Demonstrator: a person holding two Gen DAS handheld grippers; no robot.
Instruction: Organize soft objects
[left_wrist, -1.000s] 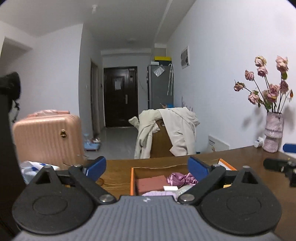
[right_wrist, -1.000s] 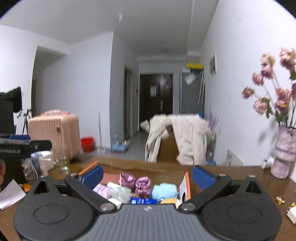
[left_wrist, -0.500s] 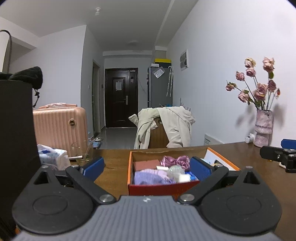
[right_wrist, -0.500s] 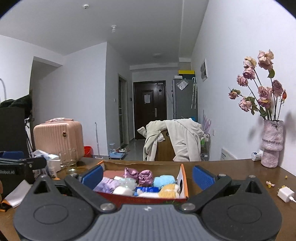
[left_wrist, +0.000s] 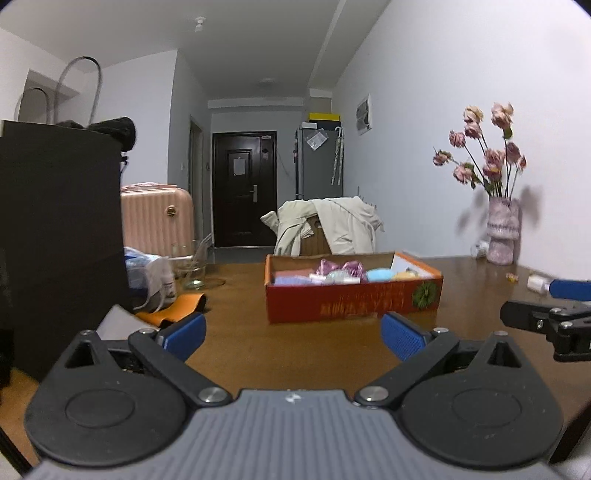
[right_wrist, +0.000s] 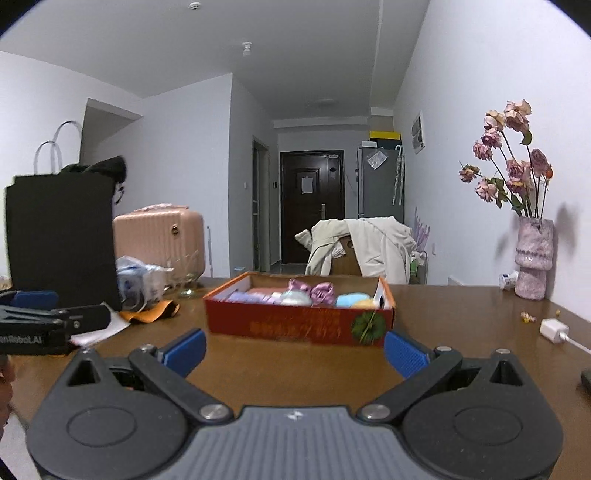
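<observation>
Sitting near the middle of the brown table (left_wrist: 295, 354) is the orange-red box (left_wrist: 352, 301), its long axis running left to right across both views and its open top facing up. Everything else is placed from that box. Far to its left, a black bag (left_wrist: 59, 236) is standing upright on the table, and between bag and box a crumpled plastic bag (left_wrist: 149, 271), a clear glass (left_wrist: 194, 264) and a flat orange piece (left_wrist: 177, 312) are lying. Inside the box, soft items are filling a row: pale purple cloth (right_wrist: 245, 296) at the left end, a shiny pink-purple bundle (right_wrist: 312, 290) near the middle, then a light blue ball (right_wrist: 354, 300) and a yellow one (left_wrist: 406, 274) toward the right end. Behind the box, a cream coat (left_wrist: 332, 225) is hanging over a chair. Well to the right of the box, a vase of dried pink flowers (right_wrist: 533, 254) is standing by the wall, with a white charger (right_wrist: 554, 329) nearer.

In front of the box, the left hand-held gripper (left_wrist: 293, 334) is hovering over the table with its blue fingers spread wide and nothing between them. The right hand-held gripper (right_wrist: 293, 349) is doing likewise, fingers wide apart and bare, just short of the box's front wall.
</observation>
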